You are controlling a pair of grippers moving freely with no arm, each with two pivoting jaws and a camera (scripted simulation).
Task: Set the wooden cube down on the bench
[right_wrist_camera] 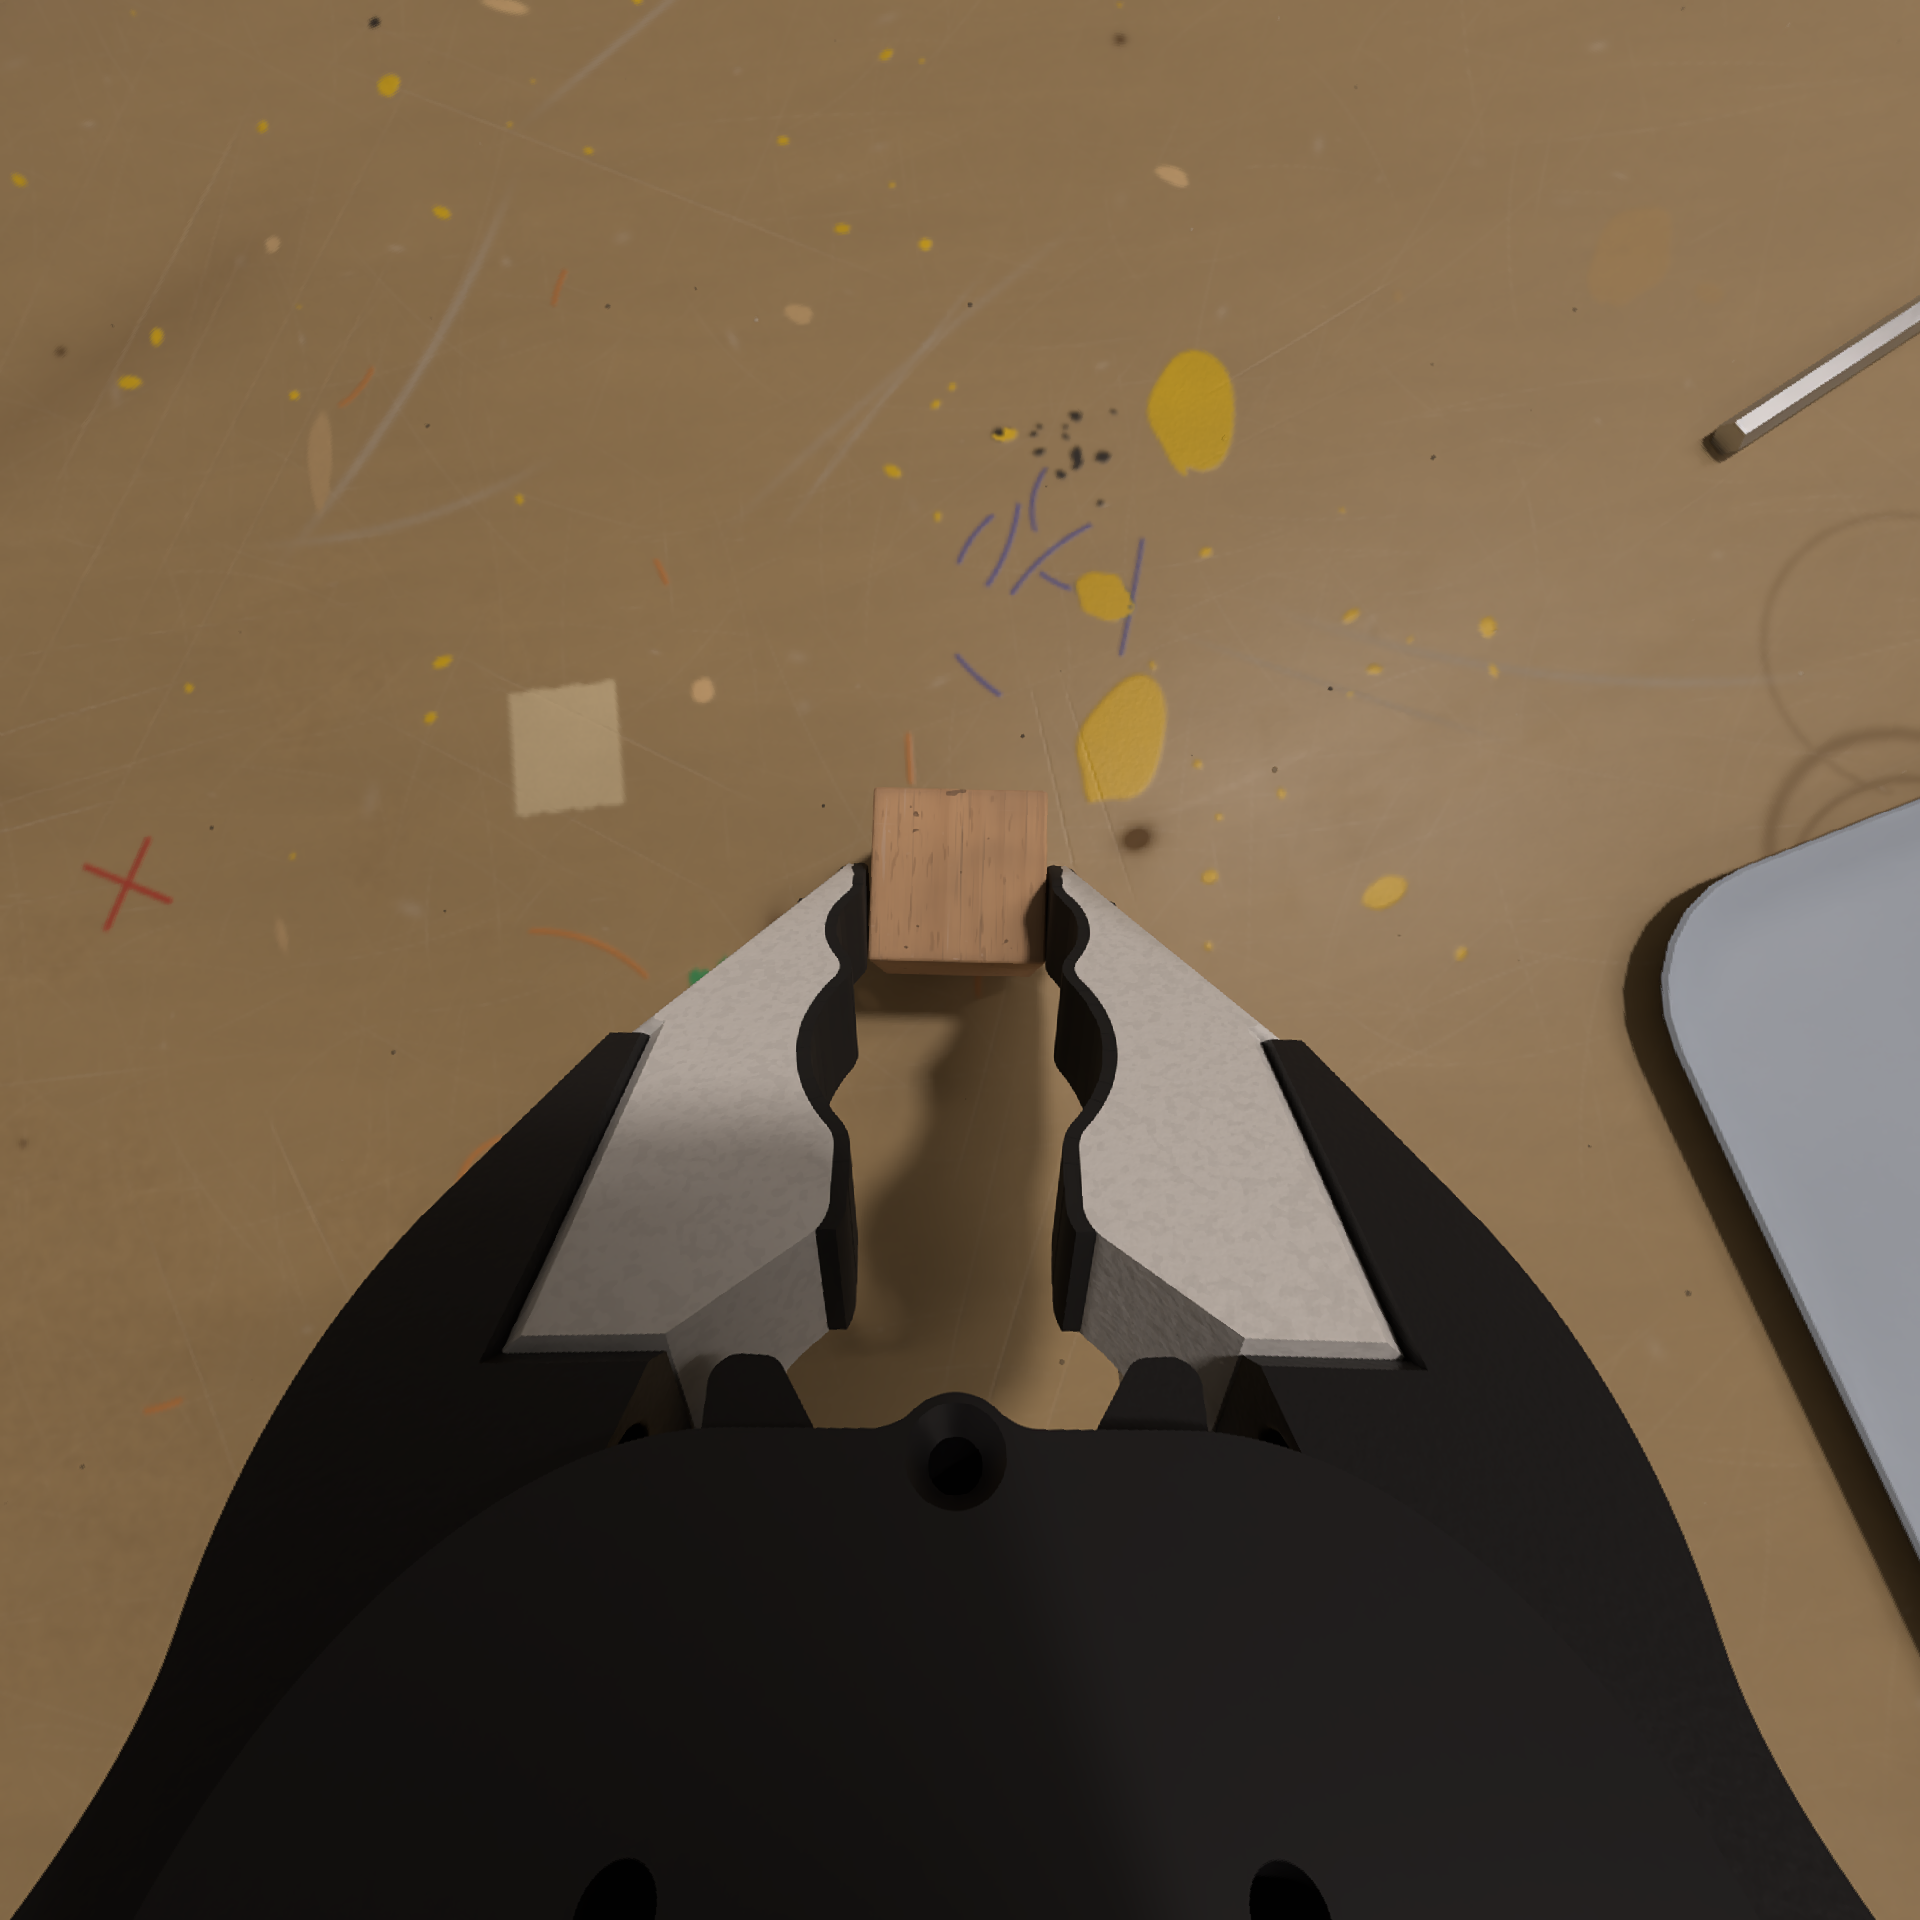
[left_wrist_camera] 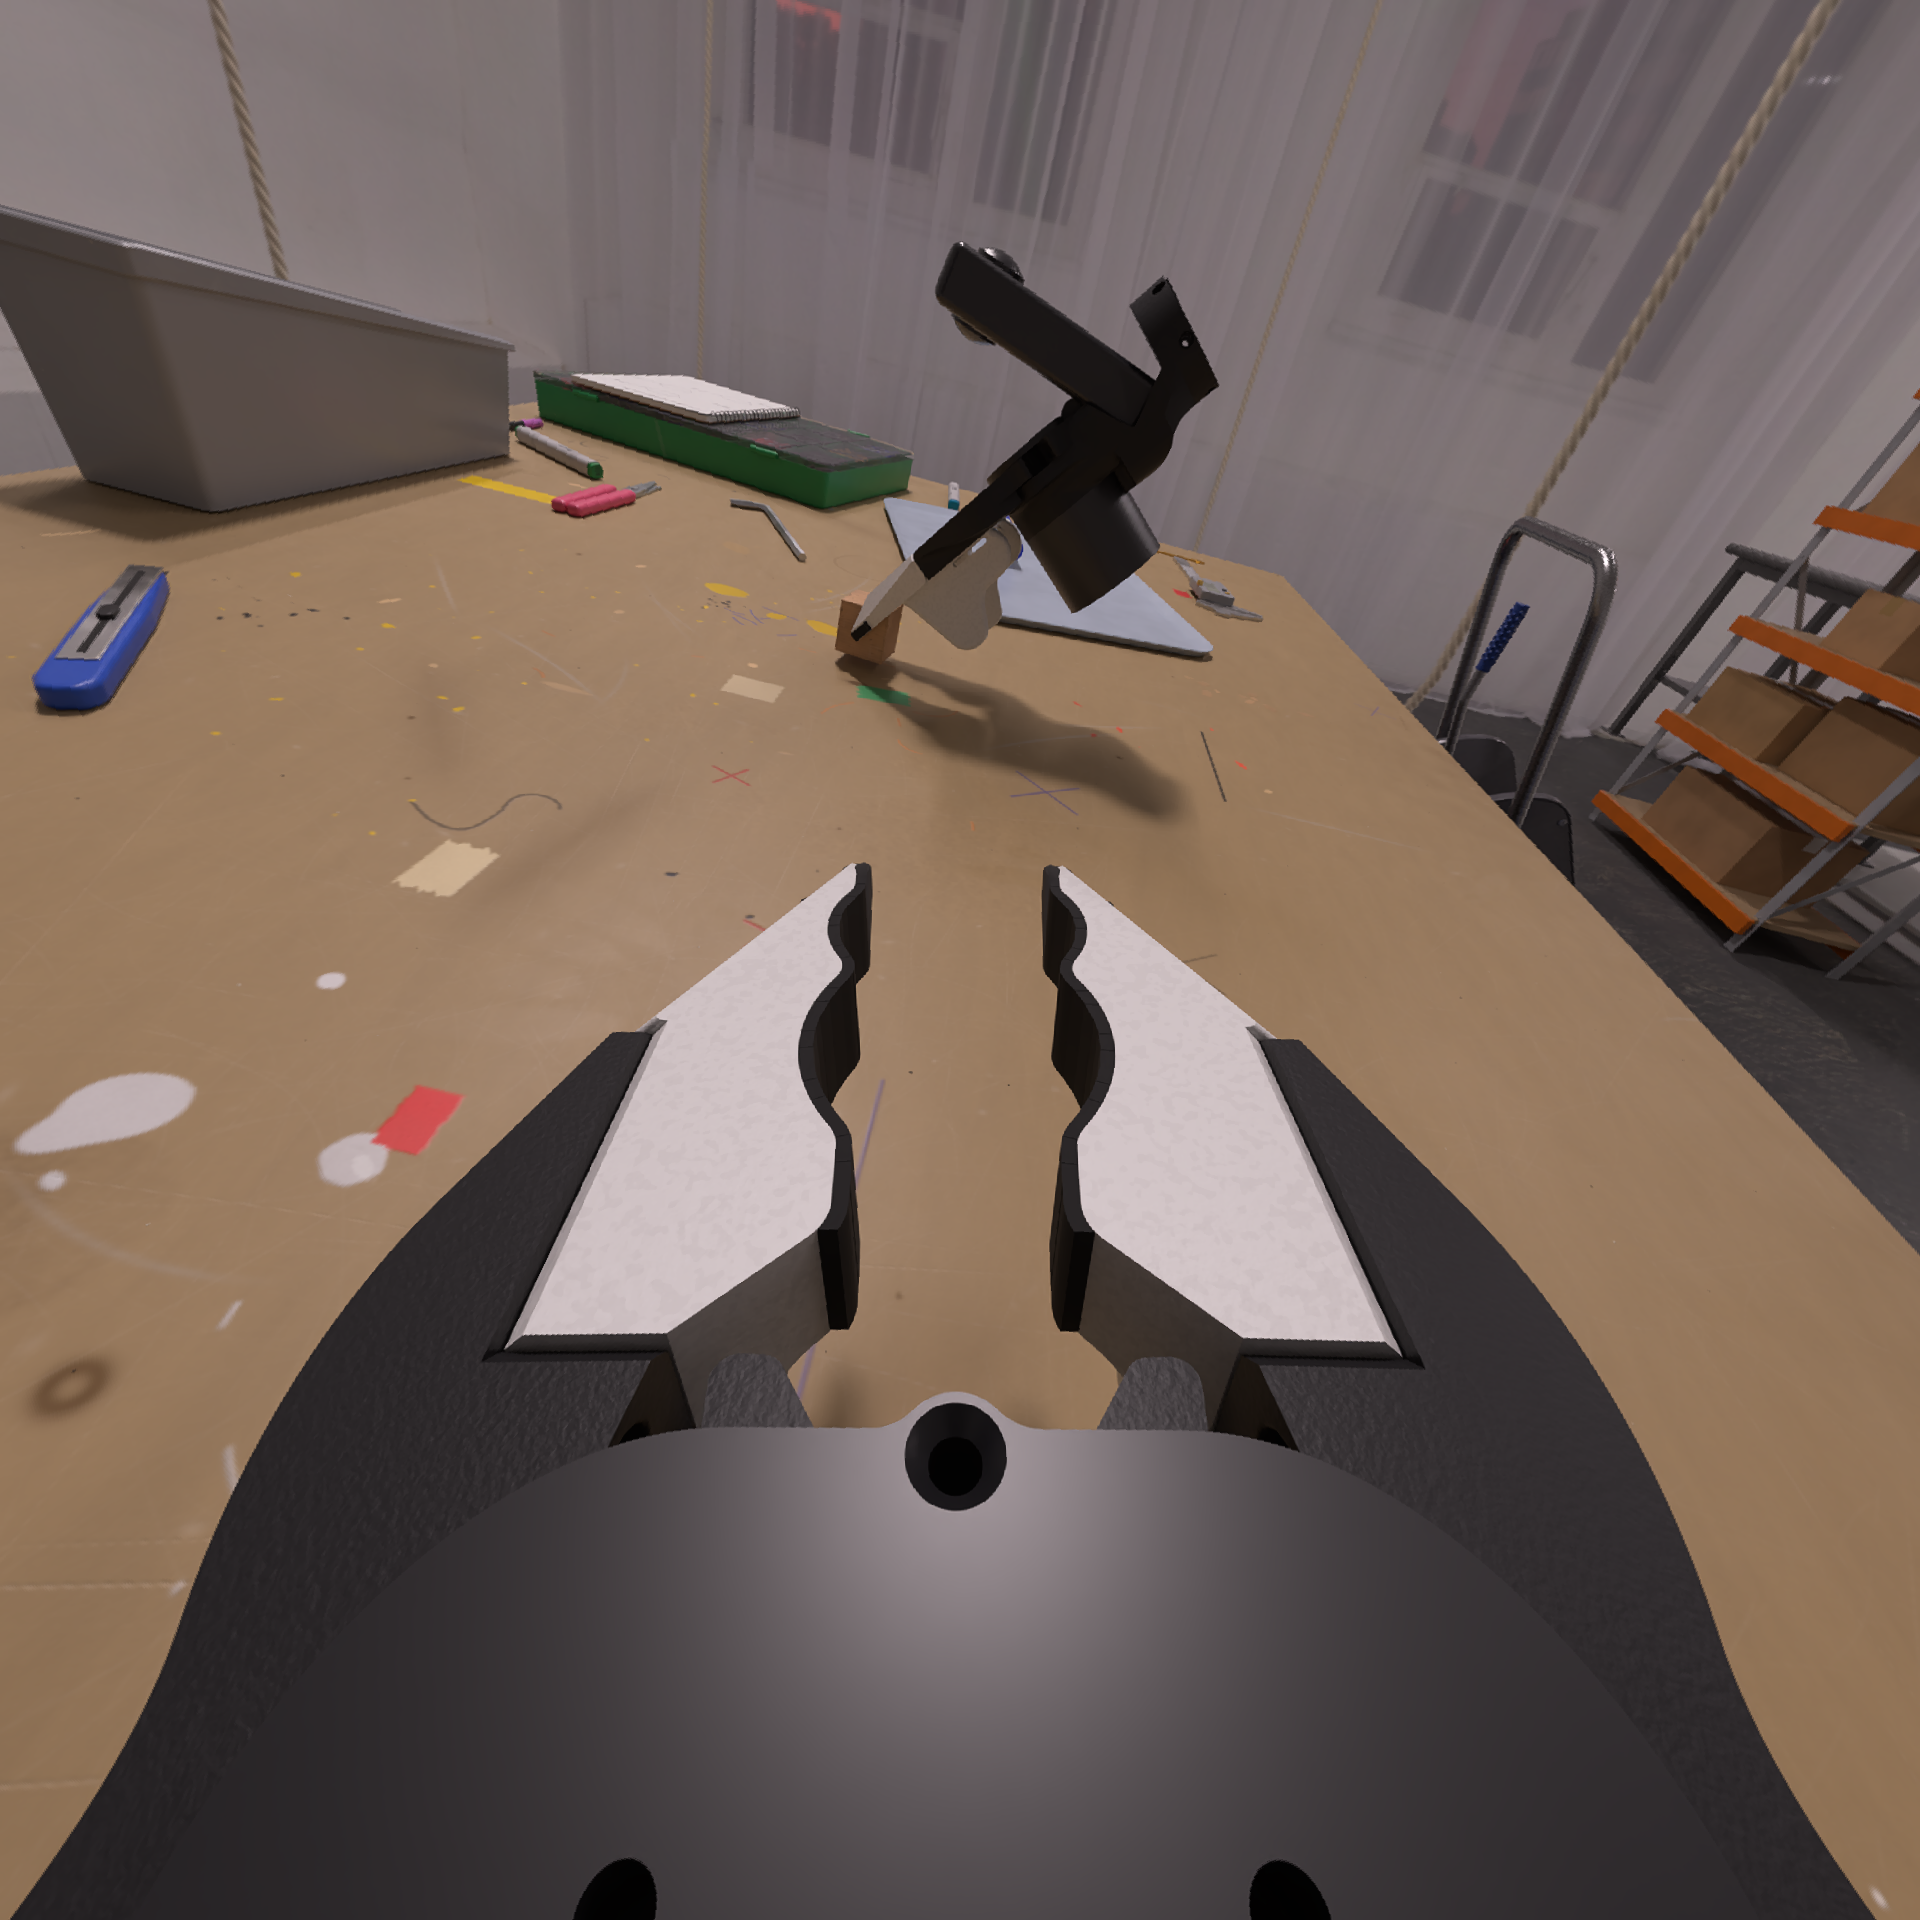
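- Right gripper [right_wrist_camera: 956, 883] is tilted down toward the bench [right_wrist_camera: 416, 520], its 2 fingertips clamped on opposite sides of the wooden cube [right_wrist_camera: 956, 878].
- In the left wrist view, the cube's bottom appears to sit on the bench surface, just beside a grey board [left_wrist_camera: 1122, 613].
- Left gripper [left_wrist_camera: 956, 883] hovers well apart from the cube, fingers spread, nothing between them.
- Blue box cutter [left_wrist_camera: 102, 639] lies far left.
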